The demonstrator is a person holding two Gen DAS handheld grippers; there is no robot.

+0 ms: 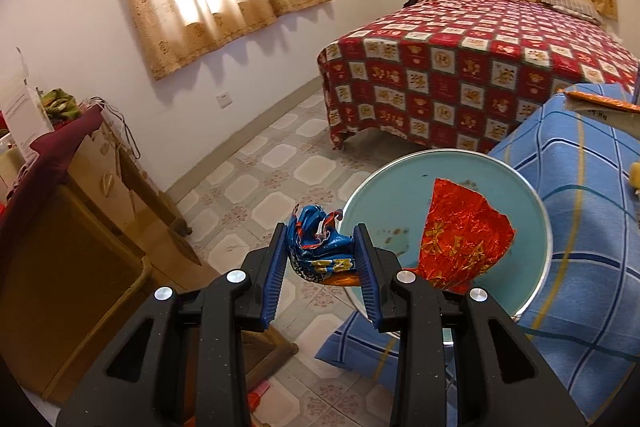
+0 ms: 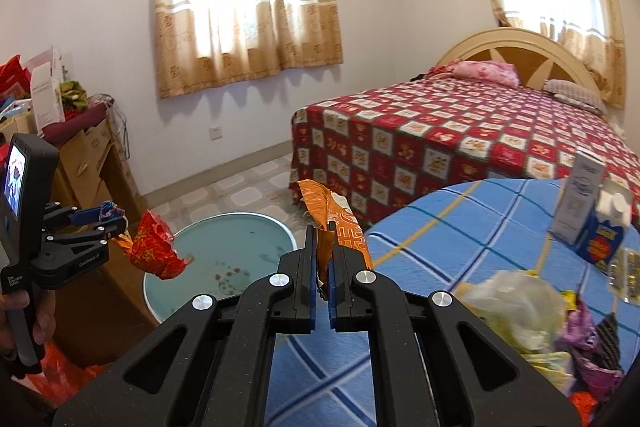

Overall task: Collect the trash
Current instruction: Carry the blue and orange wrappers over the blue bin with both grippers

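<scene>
Two grippers, one wrapper (image 1: 320,247) each

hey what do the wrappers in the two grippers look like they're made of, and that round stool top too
Blue wrapper in the left gripper: thin glossy foil-like plastic, crumpled, with shiny creases. Orange wrapper in the right gripper: probably similar printed film, bent and limp. Round stool top: smooth pale teal surface with a metallic-looking rim; material unclear.

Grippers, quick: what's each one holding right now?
Left gripper: shut on blue wrapper, with the red wrapper.
Right gripper: shut on orange wrapper.
</scene>
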